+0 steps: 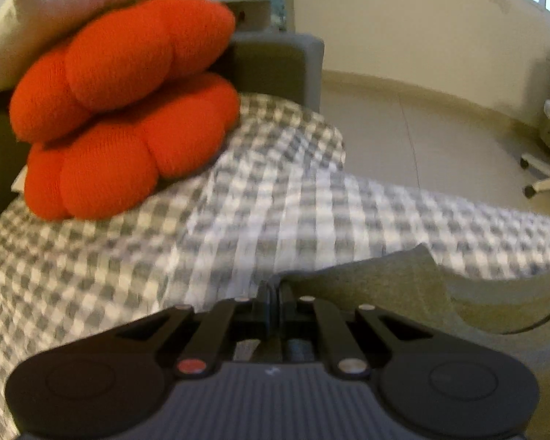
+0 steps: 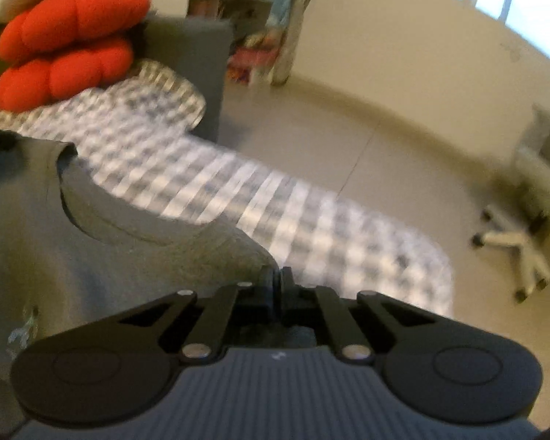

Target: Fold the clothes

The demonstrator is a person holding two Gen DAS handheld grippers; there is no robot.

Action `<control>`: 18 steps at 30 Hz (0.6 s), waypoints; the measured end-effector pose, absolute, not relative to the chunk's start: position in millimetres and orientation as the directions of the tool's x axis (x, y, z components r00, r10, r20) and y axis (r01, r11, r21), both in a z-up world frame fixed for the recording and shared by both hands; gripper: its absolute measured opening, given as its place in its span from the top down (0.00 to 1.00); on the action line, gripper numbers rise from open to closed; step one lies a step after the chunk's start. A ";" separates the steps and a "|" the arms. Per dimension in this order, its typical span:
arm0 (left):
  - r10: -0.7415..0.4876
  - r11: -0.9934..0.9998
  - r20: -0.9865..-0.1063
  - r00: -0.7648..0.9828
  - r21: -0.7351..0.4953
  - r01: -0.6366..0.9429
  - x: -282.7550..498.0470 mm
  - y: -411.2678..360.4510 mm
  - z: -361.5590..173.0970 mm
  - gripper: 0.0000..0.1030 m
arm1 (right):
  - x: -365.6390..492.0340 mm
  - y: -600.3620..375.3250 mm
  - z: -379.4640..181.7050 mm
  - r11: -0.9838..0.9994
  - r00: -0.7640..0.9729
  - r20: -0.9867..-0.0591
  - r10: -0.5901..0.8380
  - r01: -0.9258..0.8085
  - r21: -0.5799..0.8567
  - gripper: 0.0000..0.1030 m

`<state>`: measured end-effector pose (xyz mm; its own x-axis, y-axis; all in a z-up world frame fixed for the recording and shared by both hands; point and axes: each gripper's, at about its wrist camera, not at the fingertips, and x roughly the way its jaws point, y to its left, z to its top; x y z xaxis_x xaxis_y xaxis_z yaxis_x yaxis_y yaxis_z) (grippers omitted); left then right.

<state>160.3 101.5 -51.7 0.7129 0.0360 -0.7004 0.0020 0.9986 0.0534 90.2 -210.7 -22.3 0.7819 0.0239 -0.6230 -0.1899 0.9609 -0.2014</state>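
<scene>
Grey garment (image 1: 403,286) laid flat, neckline facing the checked cover's (image 1: 238,198) far edge.
Left hand-held gripper (image 1: 274,289) and right hand-held gripper (image 2: 276,278): each clamped on a shoulder corner.

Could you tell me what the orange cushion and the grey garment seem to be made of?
The orange cushion looks like a matte knitted or woven fabric over soft stuffing: fine ribbed texture, puffy lobes. The grey garment looks like heathered cotton-type jersey, matte and limp; blur leaves the fibre uncertain.
</scene>
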 end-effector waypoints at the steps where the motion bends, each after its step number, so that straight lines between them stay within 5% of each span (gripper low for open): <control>1: 0.038 0.998 -0.688 0.725 0.059 0.004 163.0 98.7 -47.2 0.96 | 90.9 -211.1 -17.3 0.959 0.798 -0.602 0.011 -0.178 -0.218 0.97; 11: 0.080 0.977 -0.568 0.819 0.208 0.049 208.6 65.5 -30.6 0.96 | 134.9 -208.7 -0.8 0.947 0.860 -0.505 -0.077 -0.095 -0.306 0.97; 18: 0.124 0.954 -0.563 0.817 0.295 0.058 240.7 50.0 -62.1 0.96 | 169.5 -210.9 -24.5 0.943 0.851 -0.507 -0.134 -0.048 -0.330 0.97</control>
